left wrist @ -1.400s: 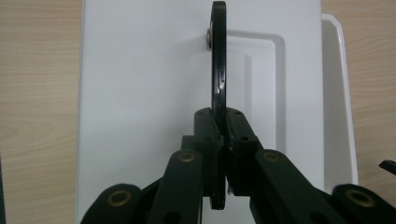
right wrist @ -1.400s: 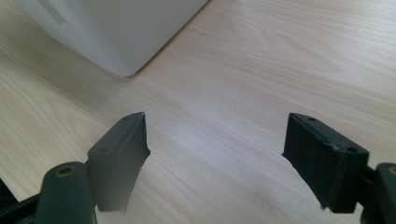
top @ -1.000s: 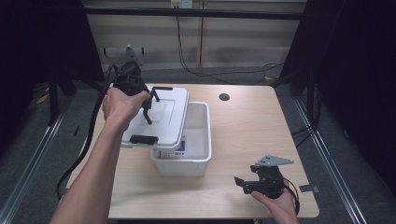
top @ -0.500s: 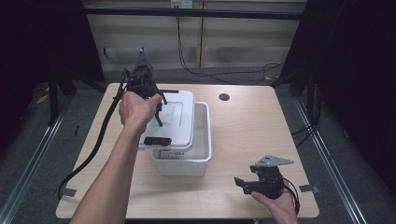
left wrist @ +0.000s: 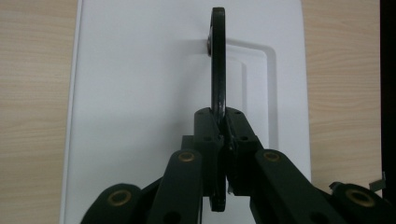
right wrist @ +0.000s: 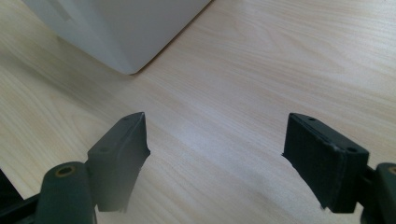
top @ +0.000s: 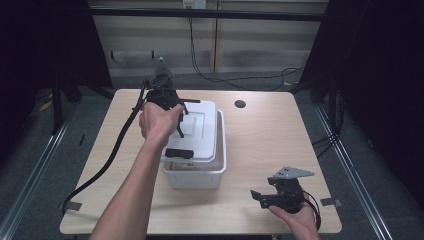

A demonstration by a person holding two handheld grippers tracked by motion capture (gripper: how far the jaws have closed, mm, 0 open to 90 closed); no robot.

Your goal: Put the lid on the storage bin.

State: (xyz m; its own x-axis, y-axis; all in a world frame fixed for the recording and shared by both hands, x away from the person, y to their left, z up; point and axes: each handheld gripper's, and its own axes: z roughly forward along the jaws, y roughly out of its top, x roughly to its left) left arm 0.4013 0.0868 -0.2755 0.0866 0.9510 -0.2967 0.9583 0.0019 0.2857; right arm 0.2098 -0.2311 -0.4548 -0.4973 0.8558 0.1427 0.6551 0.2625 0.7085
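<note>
On the white bin (top: 194,175), a white lid's (top: 200,131) black handle (left wrist: 217,65) sits pinched by left gripper (left wrist: 223,135) fingers.

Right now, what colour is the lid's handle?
Black handle, clearest in the left gripper view.

A light wooden table (top: 280,145) with a round dark hole (top: 240,104) stands before a panelled wall (top: 150,35).

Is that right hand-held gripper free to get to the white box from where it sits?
Probably yes: the right hand-held gripper is open, and only bare table lies between it and the box.
</note>
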